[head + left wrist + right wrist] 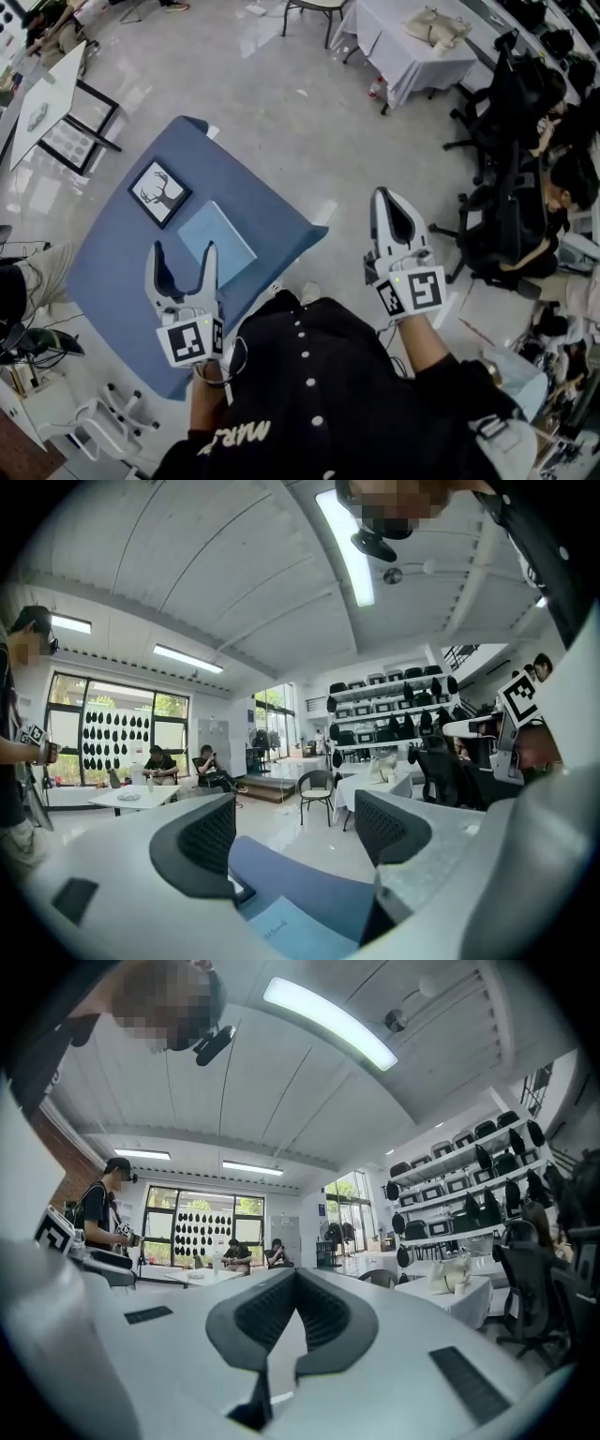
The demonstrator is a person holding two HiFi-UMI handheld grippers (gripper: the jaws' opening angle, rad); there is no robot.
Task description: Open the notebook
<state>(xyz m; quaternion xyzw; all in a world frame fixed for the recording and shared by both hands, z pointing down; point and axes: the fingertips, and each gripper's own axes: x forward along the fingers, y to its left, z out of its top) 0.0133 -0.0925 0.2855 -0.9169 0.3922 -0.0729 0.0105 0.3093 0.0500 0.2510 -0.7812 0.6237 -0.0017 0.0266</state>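
I see the notebook (217, 242), light blue with its cover closed, lying flat on the blue surface (122, 272), toward the edge nearest me. A framed picture (158, 192) of a deer's head lies just beside it, farther in on the surface, and the two look close but apart.

My left gripper (184, 248) is over the surface at the notebook's near left side, its jaws spread wide. In the head view the tip of one jaw overlaps the notebook's left edge, though I cannot tell whether it touches the cover. In the left gripper view the notebook (291, 935) shows low in the gap of the left gripper (295, 827), with the blue surface (300, 878) beyond it, and nothing sits between the jaws. There is small print on the cover that I cannot read.

My right gripper (386, 195) is off the surface to the right, above the pale floor (281, 103) and well apart from the notebook. In the right gripper view the right gripper (295, 1279) has its jaws brought together at the tips with nothing clamped in them.

Farther out, a table with a white cloth (412, 52) stands across the floor, and black office chairs (506, 216) are grouped at the right.
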